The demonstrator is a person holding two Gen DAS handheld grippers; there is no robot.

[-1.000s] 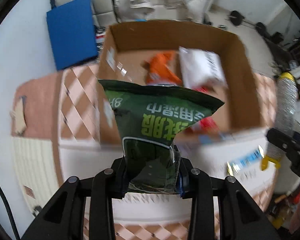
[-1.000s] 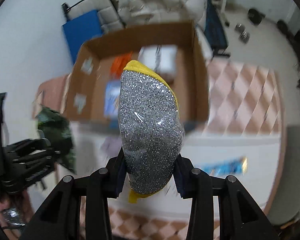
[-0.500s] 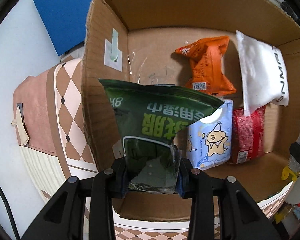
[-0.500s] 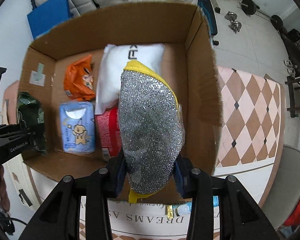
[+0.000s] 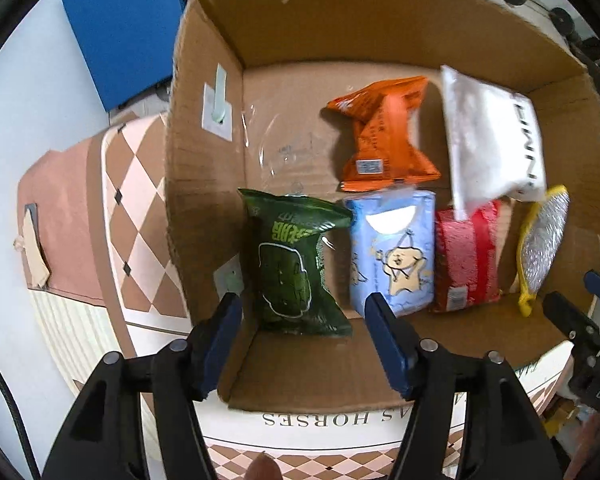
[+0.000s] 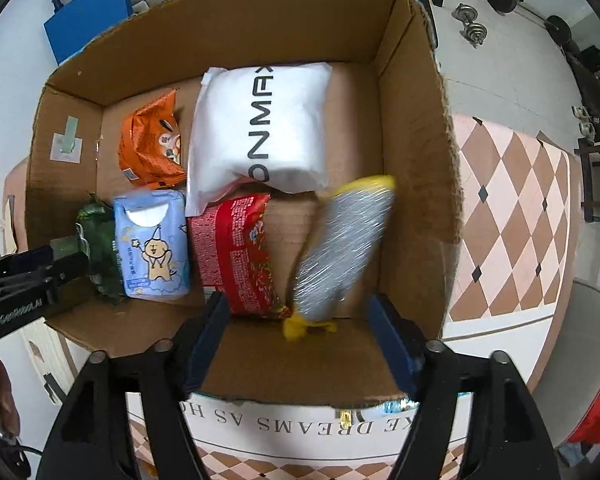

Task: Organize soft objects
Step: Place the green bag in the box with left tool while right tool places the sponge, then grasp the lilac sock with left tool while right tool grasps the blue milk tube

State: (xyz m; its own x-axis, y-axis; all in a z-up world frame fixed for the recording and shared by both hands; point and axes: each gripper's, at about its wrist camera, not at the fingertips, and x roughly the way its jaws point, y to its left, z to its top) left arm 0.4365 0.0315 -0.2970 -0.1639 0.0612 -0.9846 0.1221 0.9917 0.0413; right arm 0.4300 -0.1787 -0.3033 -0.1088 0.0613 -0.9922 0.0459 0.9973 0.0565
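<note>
An open cardboard box (image 5: 380, 20) (image 6: 416, 128) holds soft packs. The dark green pack (image 5: 292, 272) lies in its near left corner, just beyond my open, empty left gripper (image 5: 304, 320). The silver-and-yellow scrubber pack (image 6: 340, 252) (image 5: 542, 248) leans blurred in the near right of the box, beyond my open, empty right gripper (image 6: 296, 316). Beside them lie a blue tissue pack (image 5: 392, 252) (image 6: 152, 248), a red pack (image 5: 466, 256) (image 6: 236, 256), an orange pack (image 5: 384, 136) (image 6: 150, 144) and a white pack (image 5: 492, 140) (image 6: 260, 124).
The box stands on a checkered cloth (image 5: 136, 208) (image 6: 512, 216) over a white printed surface. A blue board (image 5: 120, 28) leans behind the box on the left. Dumbbells (image 6: 472, 24) lie on the floor at the back right.
Both grippers have opened. The green pack has dropped from the left gripper into the box's near left corner. The scrubber pack has left the right gripper and is falling into the near right.
</note>
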